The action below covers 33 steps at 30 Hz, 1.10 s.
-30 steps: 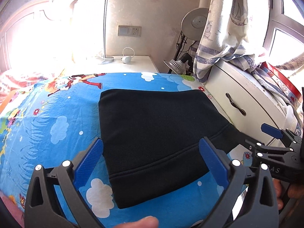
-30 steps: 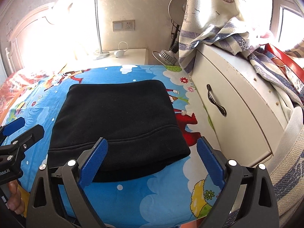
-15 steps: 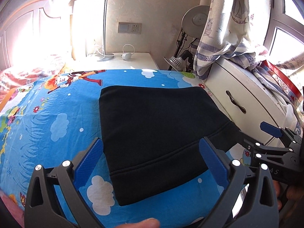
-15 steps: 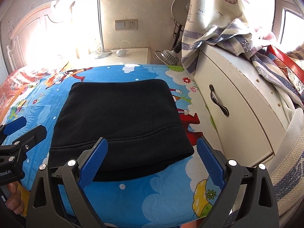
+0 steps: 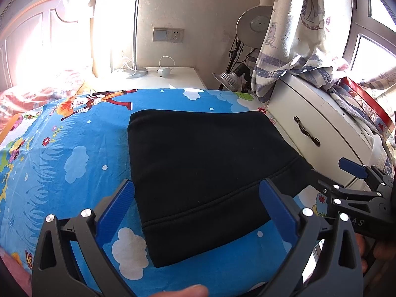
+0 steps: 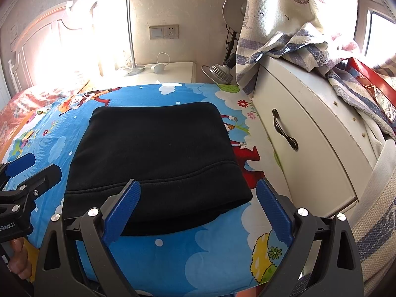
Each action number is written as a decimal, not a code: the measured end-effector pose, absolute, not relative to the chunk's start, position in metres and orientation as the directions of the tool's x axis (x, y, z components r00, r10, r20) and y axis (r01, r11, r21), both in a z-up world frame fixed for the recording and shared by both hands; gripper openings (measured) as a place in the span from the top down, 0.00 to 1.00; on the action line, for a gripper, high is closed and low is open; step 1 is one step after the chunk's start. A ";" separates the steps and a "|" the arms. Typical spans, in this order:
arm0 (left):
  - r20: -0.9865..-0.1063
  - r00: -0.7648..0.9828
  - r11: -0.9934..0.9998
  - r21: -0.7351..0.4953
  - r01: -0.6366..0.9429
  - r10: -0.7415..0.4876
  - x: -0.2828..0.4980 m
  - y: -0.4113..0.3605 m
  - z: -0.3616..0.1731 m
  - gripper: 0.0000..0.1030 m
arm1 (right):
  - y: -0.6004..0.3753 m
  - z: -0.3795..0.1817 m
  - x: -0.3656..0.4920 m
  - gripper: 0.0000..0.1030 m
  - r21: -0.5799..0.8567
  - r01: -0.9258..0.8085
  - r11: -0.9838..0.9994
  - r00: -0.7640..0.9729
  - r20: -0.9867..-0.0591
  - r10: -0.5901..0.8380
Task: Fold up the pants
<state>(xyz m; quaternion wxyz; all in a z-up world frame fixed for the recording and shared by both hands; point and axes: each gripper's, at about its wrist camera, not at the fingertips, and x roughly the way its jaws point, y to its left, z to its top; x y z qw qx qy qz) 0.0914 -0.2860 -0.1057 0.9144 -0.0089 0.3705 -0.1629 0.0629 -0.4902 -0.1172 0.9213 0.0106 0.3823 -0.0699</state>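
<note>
The black pants (image 5: 205, 173) lie folded into a flat rectangle on the blue cartoon bed sheet (image 5: 69, 163), and show in the right wrist view (image 6: 158, 158) too. My left gripper (image 5: 196, 204) is open and empty, raised above the pants' near edge. My right gripper (image 6: 198, 208) is open and empty, raised above the near right corner of the pants. The right gripper also shows at the right of the left wrist view (image 5: 346, 180); the left gripper shows at the left of the right wrist view (image 6: 27, 170).
A white cabinet (image 6: 309, 148) with a dark handle stands right beside the bed, with a striped cloth (image 6: 297, 44) draped over it. A white nightstand (image 5: 158, 79) and a floor lamp (image 5: 255, 24) stand beyond the bed. A wooden headboard (image 5: 29, 39) is at far left.
Both grippers have drawn back and up slightly from the folded pants, staying open. The pants have not moved.
</note>
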 end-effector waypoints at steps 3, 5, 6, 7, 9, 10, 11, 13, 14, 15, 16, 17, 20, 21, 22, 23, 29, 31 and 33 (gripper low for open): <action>-0.675 0.672 0.947 -0.136 0.292 -0.304 0.091 -0.287 -0.106 0.02 | -0.490 -0.117 0.063 0.11 -0.033 0.137 0.990 0.698 -0.706 -0.121; -0.675 0.671 0.946 -0.136 0.294 -0.306 0.091 -0.287 -0.106 0.02 | -0.490 -0.117 0.063 0.11 -0.034 0.137 0.990 0.698 -0.706 -0.121; -0.675 0.671 0.946 -0.136 0.295 -0.306 0.091 -0.287 -0.106 0.02 | -0.490 -0.117 0.063 0.11 -0.033 0.138 0.990 0.698 -0.706 -0.121; -0.675 0.672 0.946 -0.134 0.296 -0.306 0.090 -0.287 -0.107 0.02 | -0.490 -0.117 0.063 0.11 -0.033 0.137 0.990 0.698 -0.706 -0.120; -0.675 0.671 0.945 -0.134 0.298 -0.307 0.090 -0.288 -0.107 0.02 | -0.491 -0.118 0.063 0.11 -0.033 0.137 0.990 0.698 -0.706 -0.120; -0.675 0.672 0.945 -0.133 0.297 -0.306 0.090 -0.288 -0.107 0.02 | -0.491 -0.118 0.063 0.11 -0.033 0.137 0.990 0.698 -0.706 -0.120; -0.675 0.672 0.945 -0.133 0.298 -0.306 0.090 -0.288 -0.107 0.02 | -0.491 -0.118 0.063 0.11 -0.033 0.137 0.990 0.698 -0.706 -0.120; -0.674 0.672 0.945 -0.133 0.297 -0.306 0.090 -0.288 -0.107 0.02 | -0.491 -0.118 0.063 0.11 -0.032 0.137 0.990 0.697 -0.707 -0.120; -0.674 0.672 0.945 -0.134 0.297 -0.307 0.090 -0.288 -0.108 0.02 | -0.491 -0.118 0.063 0.11 -0.032 0.137 0.990 0.697 -0.707 -0.120; -0.675 0.671 0.945 -0.133 0.298 -0.307 0.090 -0.288 -0.107 0.02 | -0.491 -0.119 0.063 0.11 -0.032 0.137 0.990 0.697 -0.707 -0.119; -0.674 0.672 0.945 -0.133 0.298 -0.306 0.090 -0.288 -0.107 0.02 | -0.491 -0.119 0.063 0.11 -0.032 0.137 0.990 0.697 -0.707 -0.119; -0.674 0.672 0.945 -0.133 0.298 -0.306 0.090 -0.288 -0.108 0.02 | -0.491 -0.119 0.063 0.11 -0.032 0.137 0.990 0.697 -0.707 -0.120; -0.675 0.672 0.945 -0.133 0.297 -0.306 0.090 -0.288 -0.107 0.02 | -0.491 -0.119 0.063 0.11 -0.031 0.138 0.990 0.696 -0.708 -0.119; -0.675 0.672 0.946 -0.133 0.297 -0.306 0.090 -0.288 -0.107 0.02 | -0.491 -0.119 0.063 0.11 -0.031 0.138 0.990 0.696 -0.708 -0.119; -0.675 0.672 0.946 -0.133 0.297 -0.306 0.090 -0.288 -0.107 0.02 | -0.492 -0.120 0.063 0.11 -0.031 0.138 0.990 0.695 -0.709 -0.119; -0.675 0.671 0.945 -0.134 0.297 -0.306 0.090 -0.288 -0.108 0.02 | -0.492 -0.120 0.063 0.11 -0.030 0.138 0.990 0.696 -0.709 -0.118; -0.675 0.672 0.945 -0.131 0.299 -0.306 0.090 -0.289 -0.108 0.02 | -0.492 -0.119 0.063 0.11 -0.031 0.137 0.990 0.696 -0.709 -0.119; -0.675 0.672 0.945 -0.130 0.300 -0.306 0.089 -0.290 -0.108 0.02 | -0.492 -0.119 0.063 0.11 -0.031 0.138 0.990 0.695 -0.709 -0.119; -0.675 0.671 0.945 -0.131 0.300 -0.307 0.089 -0.290 -0.108 0.02 | -0.492 -0.119 0.064 0.11 -0.030 0.138 0.990 0.695 -0.709 -0.119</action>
